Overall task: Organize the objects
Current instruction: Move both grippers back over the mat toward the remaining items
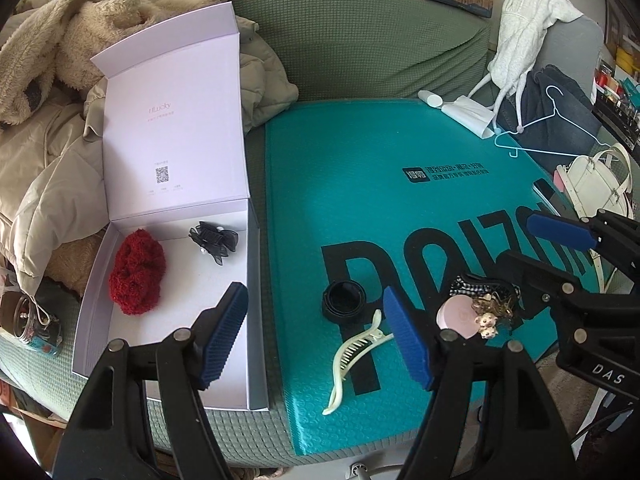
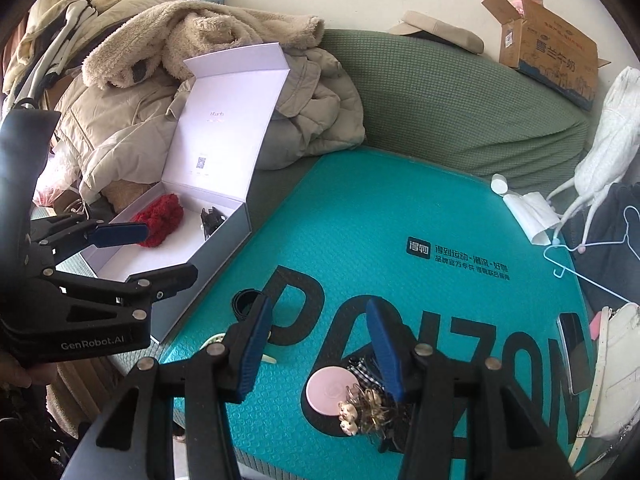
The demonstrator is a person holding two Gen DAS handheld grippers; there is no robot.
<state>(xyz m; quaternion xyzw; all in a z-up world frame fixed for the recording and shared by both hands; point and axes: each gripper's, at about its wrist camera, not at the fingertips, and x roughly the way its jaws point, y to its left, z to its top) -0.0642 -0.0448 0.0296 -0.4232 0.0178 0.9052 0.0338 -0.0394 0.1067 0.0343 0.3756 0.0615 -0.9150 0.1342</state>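
Observation:
An open white box [image 1: 256,320] [image 2: 224,236] lies left of the teal mailer [image 1: 400,208] [image 2: 400,216]. It holds a red scrunchie [image 1: 138,272] [image 2: 160,220] and a black bow clip [image 1: 214,238] [image 2: 212,218]. On the mailer lie a black hair band [image 1: 343,300] [image 2: 244,302], a cream claw clip [image 1: 356,360], a pink round compact [image 1: 458,316] [image 2: 330,392], a gold hair clip with small charms [image 1: 490,312] [image 2: 364,408] and a checkered scrunchie [image 1: 468,284] [image 2: 366,368]. My left gripper [image 1: 316,332] is open, over the box's right wall. My right gripper [image 2: 320,352] is open above the compact.
Beige coats and a fleece [image 1: 80,60] are piled behind the box. A phone [image 2: 574,356], a white bag [image 1: 600,184], a blue hanger [image 1: 552,120] and tissues [image 1: 468,114] lie at the mailer's right. A cardboard carton [image 2: 552,52] sits on the green sofa back.

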